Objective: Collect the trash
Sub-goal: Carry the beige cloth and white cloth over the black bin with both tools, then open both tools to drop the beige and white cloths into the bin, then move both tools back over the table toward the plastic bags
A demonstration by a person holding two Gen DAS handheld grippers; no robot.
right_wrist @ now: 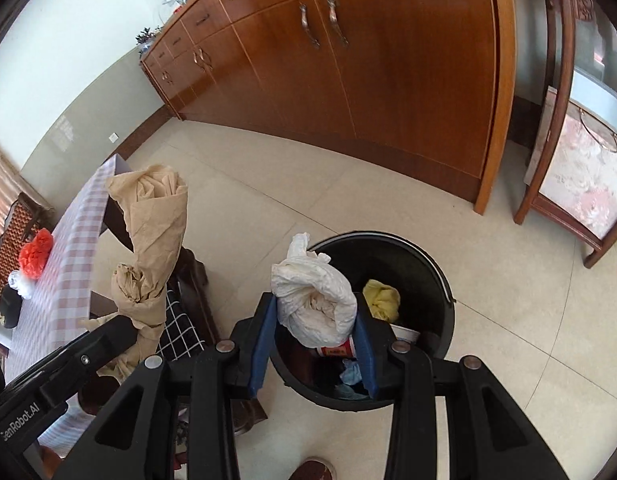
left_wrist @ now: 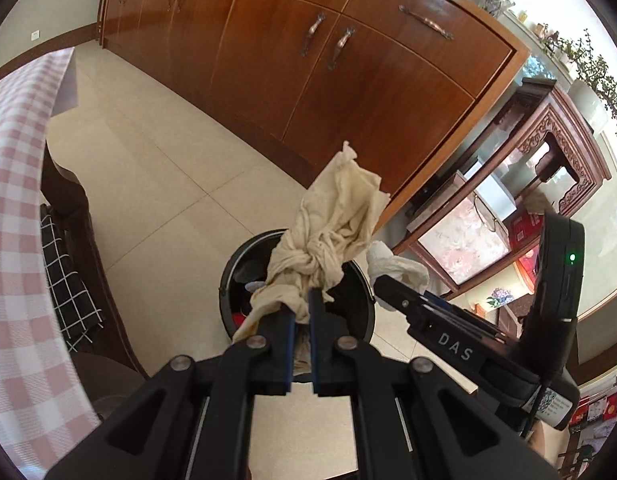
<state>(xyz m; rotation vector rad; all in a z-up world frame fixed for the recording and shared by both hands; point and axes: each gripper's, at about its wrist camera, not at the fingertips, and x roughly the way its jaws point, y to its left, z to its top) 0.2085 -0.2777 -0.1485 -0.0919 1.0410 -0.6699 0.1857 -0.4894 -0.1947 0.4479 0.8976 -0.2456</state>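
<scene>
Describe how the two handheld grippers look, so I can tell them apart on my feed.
Both are matte black linkage frames with silver pivot bolts and blue finger pads. The left gripper reads "GenRobot.AI" on its side. The right gripper reads "DAS", with a black module showing a green light and a thin black cable.

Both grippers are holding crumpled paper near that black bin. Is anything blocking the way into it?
Nothing visible does. The black bin has no lid on and is only partly filled. The white paper wad in the right gripper and the beige paper in the left gripper hang near its rim.
</scene>
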